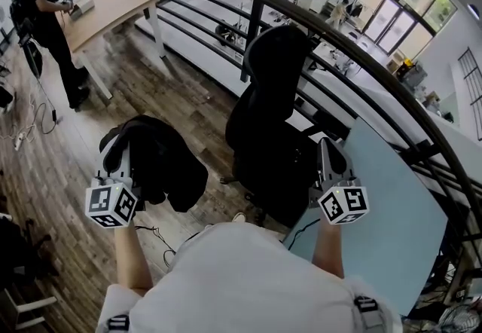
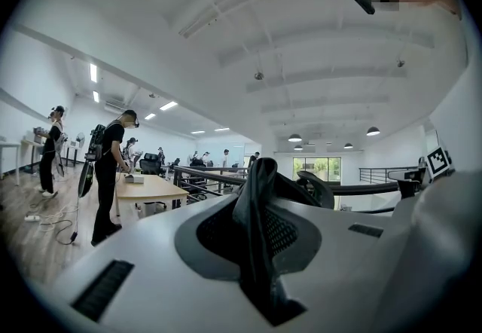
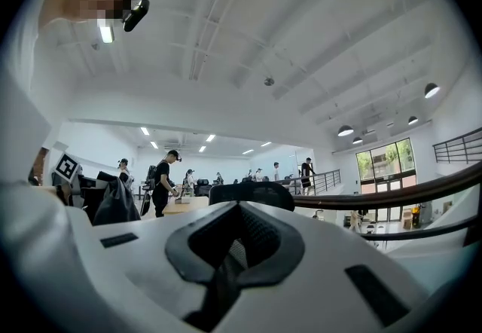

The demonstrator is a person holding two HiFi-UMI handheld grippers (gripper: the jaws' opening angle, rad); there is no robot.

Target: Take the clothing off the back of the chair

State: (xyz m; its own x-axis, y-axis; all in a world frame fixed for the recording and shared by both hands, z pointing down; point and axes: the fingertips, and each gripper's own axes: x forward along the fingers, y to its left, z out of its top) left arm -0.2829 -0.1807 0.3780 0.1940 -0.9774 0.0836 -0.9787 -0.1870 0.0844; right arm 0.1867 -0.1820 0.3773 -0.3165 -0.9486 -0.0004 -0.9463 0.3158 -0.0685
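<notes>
Two grippers flank the black office chair: the left gripper is clamped on a fold of the black jacket, apparently to hold it hanging clear of the chair back, while the right gripper, jaws together and empty, hovers beside the seat.

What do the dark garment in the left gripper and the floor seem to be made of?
Garment: soft black fabric, matte; it hangs in loose folds.
Floor: brown wood or wood-look planks; plank seams and grain show.
</notes>
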